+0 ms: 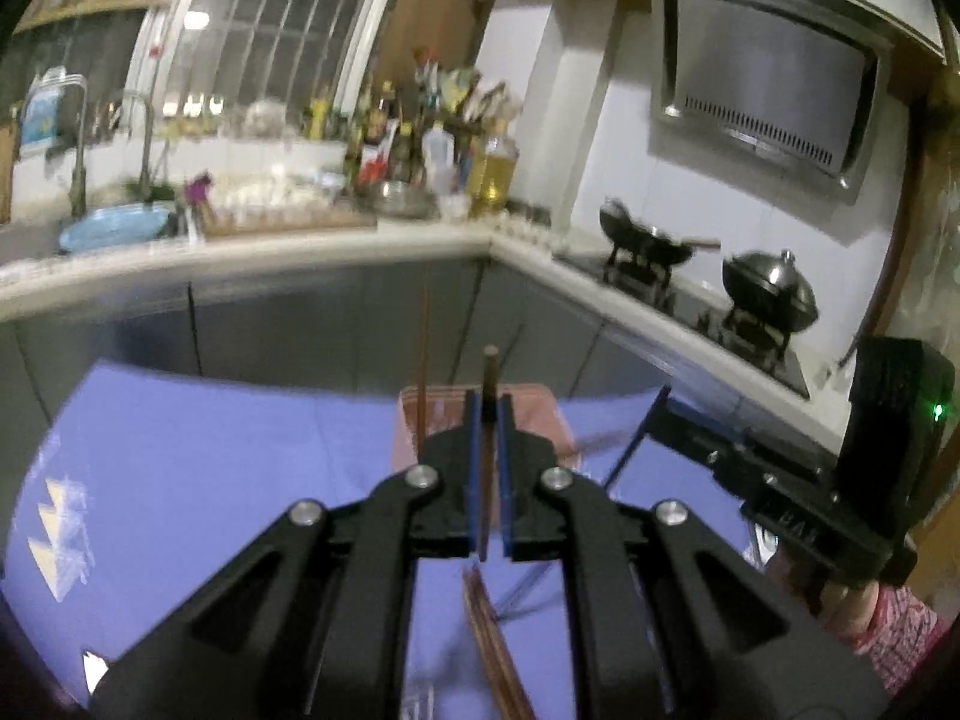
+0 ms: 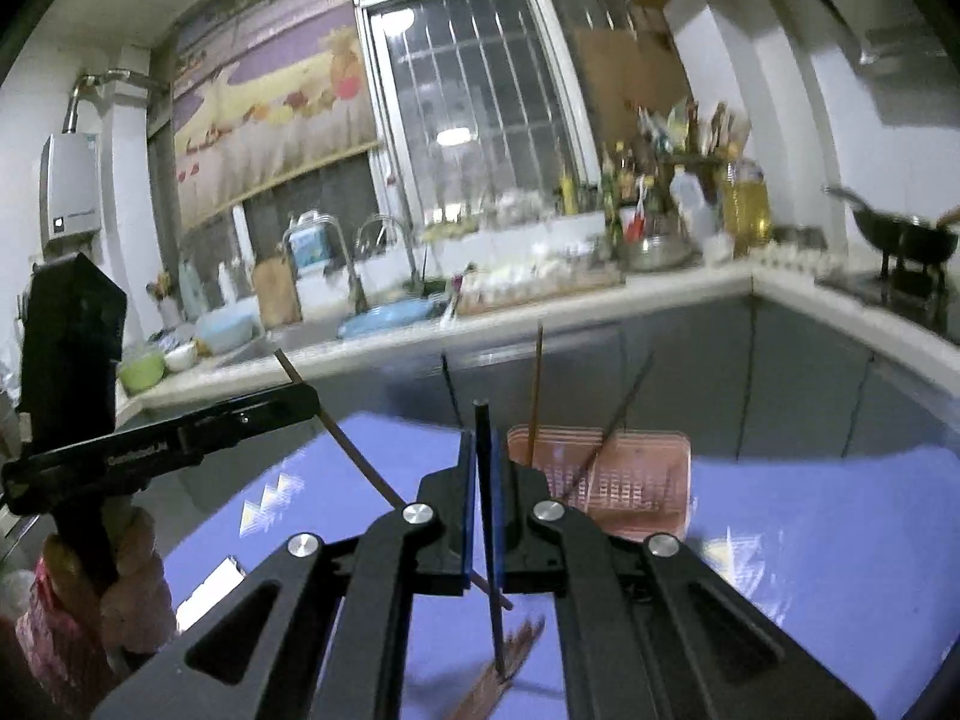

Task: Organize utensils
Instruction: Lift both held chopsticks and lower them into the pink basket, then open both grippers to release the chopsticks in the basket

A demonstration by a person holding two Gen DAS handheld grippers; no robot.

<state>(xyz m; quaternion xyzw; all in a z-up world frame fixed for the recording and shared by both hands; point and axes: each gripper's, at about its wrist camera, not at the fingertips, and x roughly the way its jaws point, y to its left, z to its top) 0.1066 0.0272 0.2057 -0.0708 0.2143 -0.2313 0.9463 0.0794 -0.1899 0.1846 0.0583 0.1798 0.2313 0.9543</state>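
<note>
My left gripper (image 1: 489, 405) is shut on a brown chopstick (image 1: 490, 372) that stands up between its blue pads, just in front of a pink slotted basket (image 1: 540, 414). My right gripper (image 2: 485, 438) is shut on a dark chopstick (image 2: 487, 480), held near upright to the left of the same basket (image 2: 636, 480). Several chopsticks (image 2: 536, 384) stand in the basket. A pile of brown chopsticks (image 1: 495, 642) lies on the blue table below the grippers; it also shows in the right wrist view (image 2: 498, 672). The left gripper shows in the right wrist view (image 2: 300, 405), the right one in the left wrist view (image 1: 657, 414).
The blue tablecloth (image 1: 210, 480) covers the table. Behind it runs a kitchen counter (image 1: 360, 240) with a sink, a blue basin (image 1: 114, 228), bottles and a cutting board. Two woks (image 1: 768, 288) sit on the stove at the right.
</note>
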